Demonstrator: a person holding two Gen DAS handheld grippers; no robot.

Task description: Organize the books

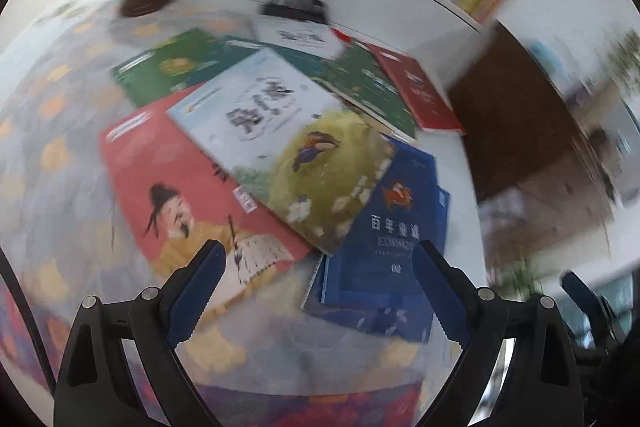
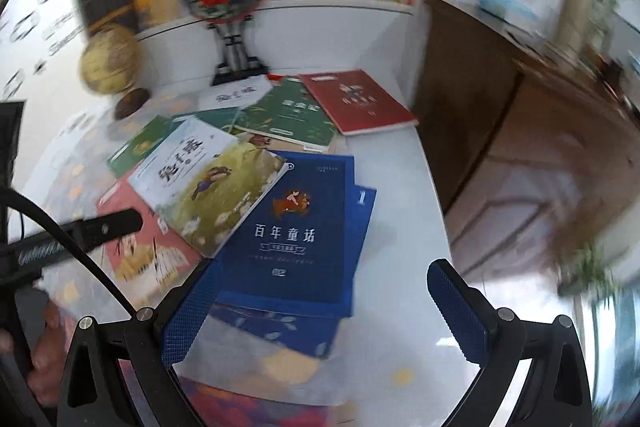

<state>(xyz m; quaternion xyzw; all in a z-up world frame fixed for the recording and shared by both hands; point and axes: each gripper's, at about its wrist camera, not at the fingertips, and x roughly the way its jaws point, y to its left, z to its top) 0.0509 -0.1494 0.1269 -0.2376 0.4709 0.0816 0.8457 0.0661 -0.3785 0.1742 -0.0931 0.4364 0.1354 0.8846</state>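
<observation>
Both grippers empty, fingers wide apart. My right gripper (image 2: 324,311) hovers over the near edge of the blue storybook (image 2: 300,227) on the white desk (image 2: 400,167); long axis near-far. Left gripper (image 1: 320,291) straddles its left edge, so right takes it.

Books (image 2: 296,219) overlapping on table (image 2: 404,211)

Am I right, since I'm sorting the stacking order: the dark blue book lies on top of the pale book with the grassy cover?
Not quite: the order is reversed. The pale book with the grassy cover overlaps the dark blue book, its corner lying on the blue cover. The right wrist view shows it.
</observation>
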